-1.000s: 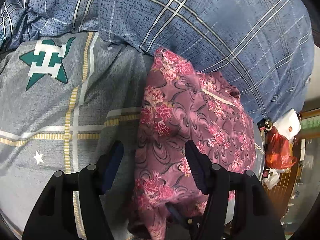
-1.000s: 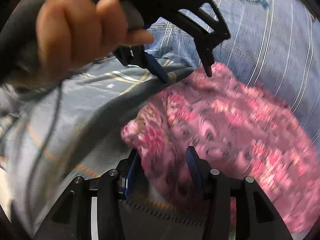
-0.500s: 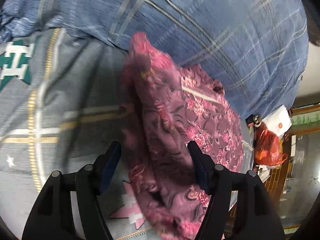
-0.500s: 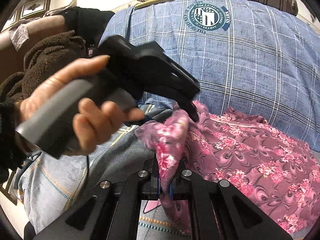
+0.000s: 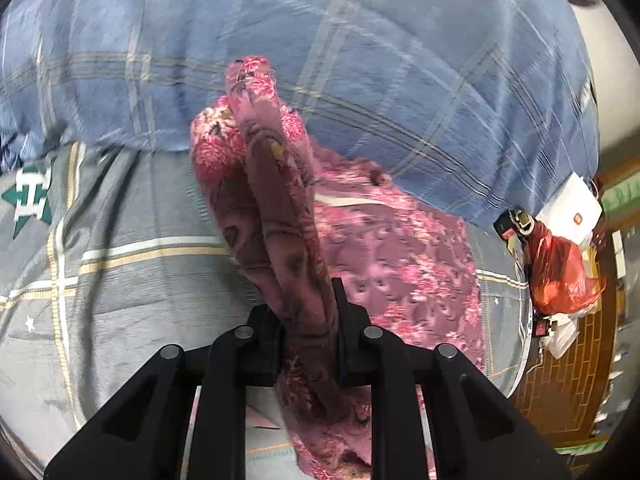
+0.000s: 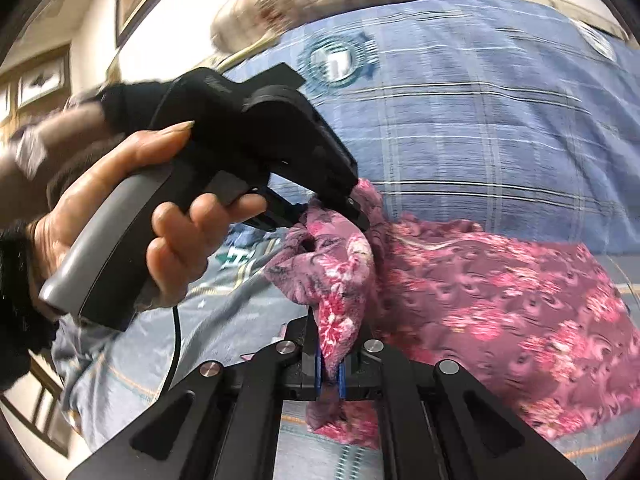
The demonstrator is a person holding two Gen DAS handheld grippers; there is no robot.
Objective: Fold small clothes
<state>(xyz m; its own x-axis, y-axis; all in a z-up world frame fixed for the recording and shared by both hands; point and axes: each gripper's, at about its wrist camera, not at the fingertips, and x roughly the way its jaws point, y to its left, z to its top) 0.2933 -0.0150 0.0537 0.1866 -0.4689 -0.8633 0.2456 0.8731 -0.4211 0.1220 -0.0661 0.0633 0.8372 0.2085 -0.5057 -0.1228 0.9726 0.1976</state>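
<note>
A blue quilt fills the top of both frames, over a grey sheet on the bed. The floral garment lies mid-frame, its near edge lifted, likely to fold it across. The left claw is closing on a bunched ridge; the right claw pinches another corner tight

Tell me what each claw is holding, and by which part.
Both grip the floral garment: right claw pinches a bunched edge; left claw, closing, clamps a gathered fold.
</note>
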